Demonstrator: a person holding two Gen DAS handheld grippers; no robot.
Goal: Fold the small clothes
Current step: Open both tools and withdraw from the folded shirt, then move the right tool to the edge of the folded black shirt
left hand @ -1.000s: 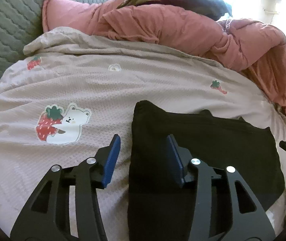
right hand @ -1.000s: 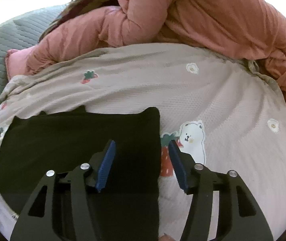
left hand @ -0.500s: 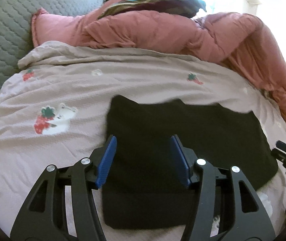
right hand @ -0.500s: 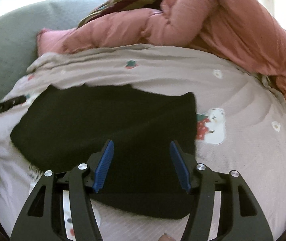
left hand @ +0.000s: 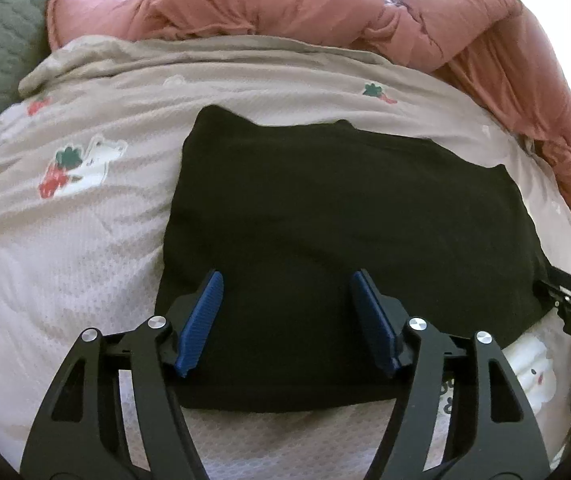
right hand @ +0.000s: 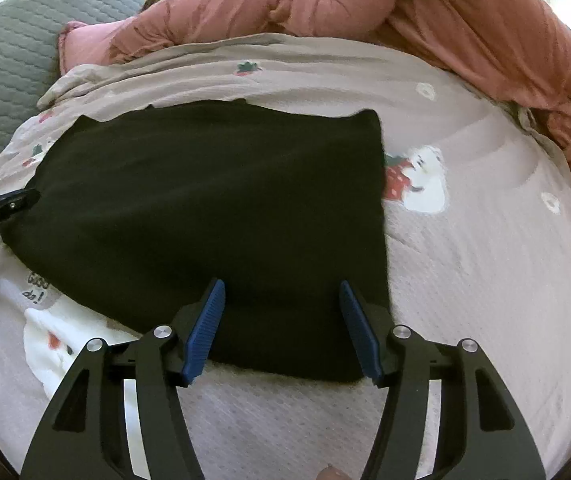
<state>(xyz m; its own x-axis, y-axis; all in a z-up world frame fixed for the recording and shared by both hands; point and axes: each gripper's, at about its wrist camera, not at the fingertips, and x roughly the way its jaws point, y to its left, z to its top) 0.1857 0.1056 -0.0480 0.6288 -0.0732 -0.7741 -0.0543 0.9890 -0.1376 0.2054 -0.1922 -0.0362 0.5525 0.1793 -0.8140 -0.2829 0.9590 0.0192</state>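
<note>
A black garment [left hand: 345, 216] lies flat on a pale bedsheet [left hand: 65, 248] printed with bears and strawberries; it also shows in the right wrist view [right hand: 213, 208]. My left gripper [left hand: 287, 284] is open and empty, its blue pads over the garment's near left part. My right gripper [right hand: 281, 292] is open and empty over the garment's near right part. The right gripper's tip shows at the right edge of the left wrist view [left hand: 569, 300], and the left gripper's tip shows at the left edge of the right wrist view [right hand: 1, 208].
A bunched pink duvet [left hand: 365, 12] lies along the far side of the bed and down its right side [right hand: 485, 32]. A grey quilted headboard or cushion [right hand: 5, 60] stands at the far left.
Both grippers have drawn back toward the near edge of the bed, so the whole garment is in view. Both stay open.
</note>
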